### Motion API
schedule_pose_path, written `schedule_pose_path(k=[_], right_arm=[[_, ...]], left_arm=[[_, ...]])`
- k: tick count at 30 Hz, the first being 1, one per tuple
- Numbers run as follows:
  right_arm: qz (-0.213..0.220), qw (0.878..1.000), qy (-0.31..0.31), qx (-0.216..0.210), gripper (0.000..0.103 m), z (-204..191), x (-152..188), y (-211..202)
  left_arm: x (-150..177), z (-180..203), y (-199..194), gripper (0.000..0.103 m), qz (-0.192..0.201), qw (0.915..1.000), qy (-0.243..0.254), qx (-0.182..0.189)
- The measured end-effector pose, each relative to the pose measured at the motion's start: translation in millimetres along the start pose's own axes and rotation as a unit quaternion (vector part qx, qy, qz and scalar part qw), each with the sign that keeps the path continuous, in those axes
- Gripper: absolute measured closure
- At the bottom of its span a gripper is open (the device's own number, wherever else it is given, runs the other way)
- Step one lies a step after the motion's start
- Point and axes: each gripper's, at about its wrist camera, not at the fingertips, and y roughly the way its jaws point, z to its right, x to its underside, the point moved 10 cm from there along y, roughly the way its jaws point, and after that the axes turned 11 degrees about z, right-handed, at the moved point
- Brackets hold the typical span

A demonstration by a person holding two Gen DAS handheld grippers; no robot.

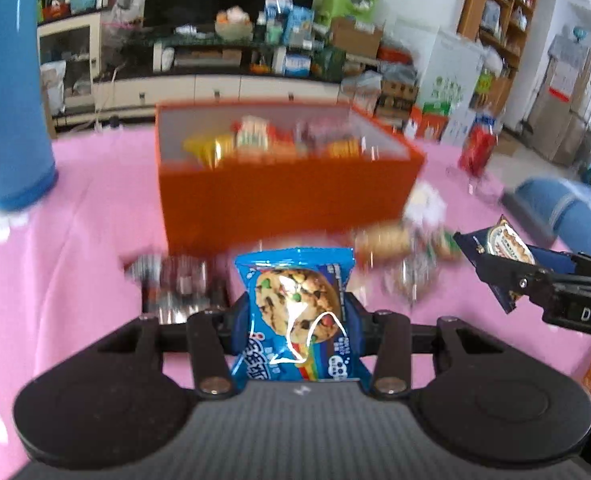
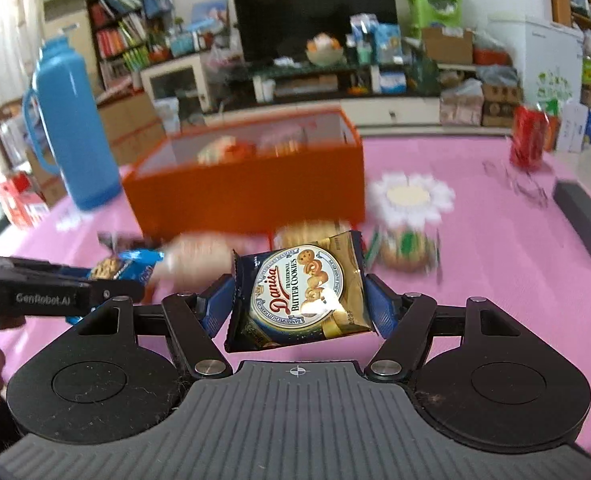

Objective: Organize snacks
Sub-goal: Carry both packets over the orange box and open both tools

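Note:
My left gripper (image 1: 295,316) is shut on a blue chocolate-chip cookie packet (image 1: 295,312), held above the pink tablecloth in front of the orange box (image 1: 287,196). My right gripper (image 2: 299,300) is shut on a dark blue and gold Danisa butter cookies packet (image 2: 299,292), also in front of the orange box (image 2: 255,196). The box holds several snack packets. Each gripper shows in the other's view: the right one (image 1: 507,268) with its packet, the left one (image 2: 127,276) with its blue packet. Several loose snack packets (image 2: 403,248) lie blurred on the cloth before the box.
A tall blue thermos (image 2: 75,128) stands left of the box. A white flower-shaped mat (image 2: 411,196), a red can (image 2: 529,142), a pair of glasses (image 2: 515,184) and a dark case (image 2: 583,220) lie to the right. The pink table (image 1: 75,240) fills the foreground.

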Motion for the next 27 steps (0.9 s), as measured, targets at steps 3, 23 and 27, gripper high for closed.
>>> schedule_pose_path(k=[3, 23, 27], right_arm=[[0.026, 1.0, -0.002, -0.006, 0.047, 2, -39, 21], [0.036, 0.998, 0.037, -0.032, 0.031, -13, -100, 220], [0.088, 0.994, 0.043, -0.037, 0.025, -12, -125, 187]], left_arm=[[-38, -6, 13, 0.059, 0.023, 0.9997, -0.006, -0.007], [-104, -67, 108, 0.042, 0.074, 0.991, -0.058, -0.095], [-110, -60, 86, 0.039, 0.095, 0.9904, -0.052, -0.086]])
